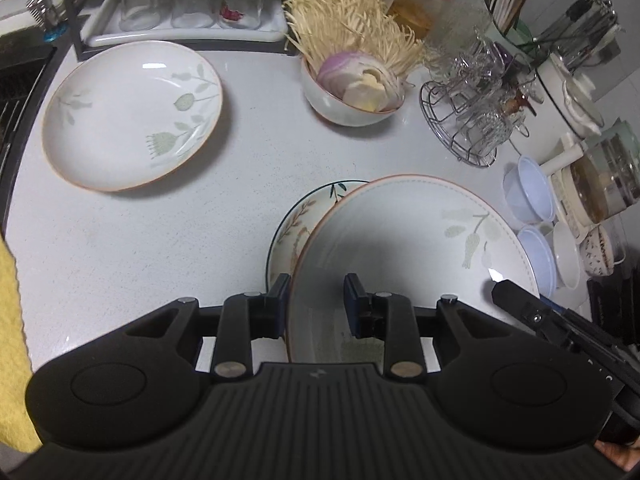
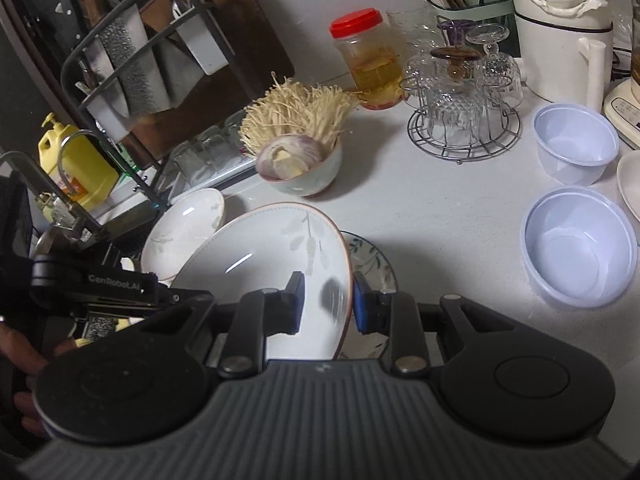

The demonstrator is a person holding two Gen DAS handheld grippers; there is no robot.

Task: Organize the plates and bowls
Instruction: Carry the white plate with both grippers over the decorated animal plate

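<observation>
The left tongs and right tongs each pinch an opposite rim of one round, glazed plate with a brown edge, held tilted above the white speckled bench. Beneath it lies a dark-rimmed leaf-patterned plate. Farther off rest a matching floral plate and a bowl of vegetables.

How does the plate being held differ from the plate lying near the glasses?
The held plate is tilted up, gripped at its rim from both sides, and overlaps a dark-rimmed plate; the other plate lies flat, alone and untouched. Both are white with pale leaf prints and brownish rims.
</observation>
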